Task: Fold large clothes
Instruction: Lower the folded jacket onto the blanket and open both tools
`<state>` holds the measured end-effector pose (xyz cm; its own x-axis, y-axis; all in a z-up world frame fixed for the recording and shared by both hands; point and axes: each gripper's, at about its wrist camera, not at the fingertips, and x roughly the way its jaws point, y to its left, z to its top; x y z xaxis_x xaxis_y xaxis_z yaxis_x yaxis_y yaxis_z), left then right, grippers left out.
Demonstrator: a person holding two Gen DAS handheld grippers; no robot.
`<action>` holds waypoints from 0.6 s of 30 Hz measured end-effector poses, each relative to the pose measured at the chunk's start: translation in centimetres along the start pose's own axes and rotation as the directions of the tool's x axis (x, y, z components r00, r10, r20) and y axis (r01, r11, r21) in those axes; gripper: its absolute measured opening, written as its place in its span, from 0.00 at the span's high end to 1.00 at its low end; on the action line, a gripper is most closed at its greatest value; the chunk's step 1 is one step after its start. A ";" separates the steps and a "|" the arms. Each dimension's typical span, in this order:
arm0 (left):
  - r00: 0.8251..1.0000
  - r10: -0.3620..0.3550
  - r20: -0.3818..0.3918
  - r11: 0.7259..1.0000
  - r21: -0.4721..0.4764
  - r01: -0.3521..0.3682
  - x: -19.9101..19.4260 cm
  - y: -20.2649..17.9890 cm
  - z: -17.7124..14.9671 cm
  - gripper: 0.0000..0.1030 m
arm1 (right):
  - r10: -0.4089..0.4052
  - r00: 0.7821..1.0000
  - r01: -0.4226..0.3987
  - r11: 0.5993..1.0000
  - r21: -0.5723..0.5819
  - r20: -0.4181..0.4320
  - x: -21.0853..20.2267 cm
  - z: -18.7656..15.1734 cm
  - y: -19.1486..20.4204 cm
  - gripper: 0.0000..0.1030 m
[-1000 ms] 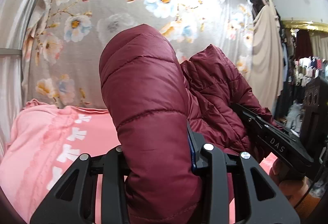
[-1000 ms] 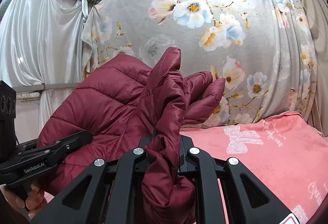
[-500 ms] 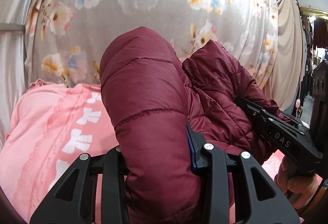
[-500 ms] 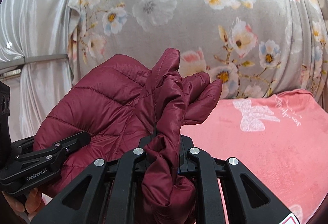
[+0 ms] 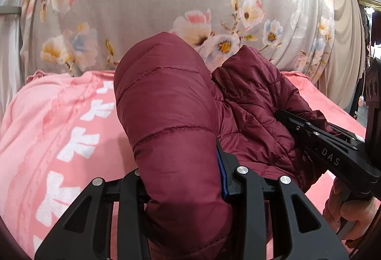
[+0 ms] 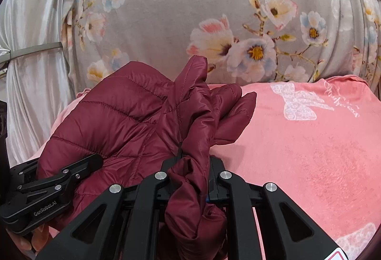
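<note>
The flowered curtain (image 5: 147,12) hung big behind everything. Below it lay the pink blanket (image 6: 309,141) with white bows, spread flat. I held the dark red puffy jacket (image 5: 171,122) up over that blanket, bunched between my two claws. My left claw (image 5: 181,179) was pinching a thick, fat roll of the jacket. My right claw (image 6: 193,176) was pressed nearly together, pinching a thin, crumpled fold of it. In the left view I saw a hand (image 5: 345,210) gripping the right claw's handle, down in the corner.
</note>
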<state>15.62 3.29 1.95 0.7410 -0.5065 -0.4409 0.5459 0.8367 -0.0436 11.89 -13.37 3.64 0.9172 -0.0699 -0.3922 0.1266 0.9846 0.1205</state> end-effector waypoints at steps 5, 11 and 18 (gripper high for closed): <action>1.000 0.008 -0.028 1.000 -0.018 -0.008 1.5 0.7 -1.2 0.67 | -0.005 1.000 0.005 1.000 0.003 -0.030 1.6 -1.1 -0.2 0.88; 0.999 0.015 -0.047 0.999 -0.046 -0.017 2.3 1.8 -2.1 0.63 | -0.010 0.993 0.015 0.999 0.047 -0.115 3.7 -2.0 -1.2 0.86; 0.991 0.020 -0.133 0.986 -0.164 -0.042 3.2 3.9 -3.0 0.38 | 0.031 0.973 -0.007 0.994 0.107 -0.227 4.3 -2.1 -2.8 0.57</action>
<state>18.95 5.58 -2.33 0.6933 -0.4573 -0.5570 0.4427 0.8801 -0.1715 14.67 -16.13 -0.32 0.8109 -0.0011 -0.5851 0.1602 0.9622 0.2202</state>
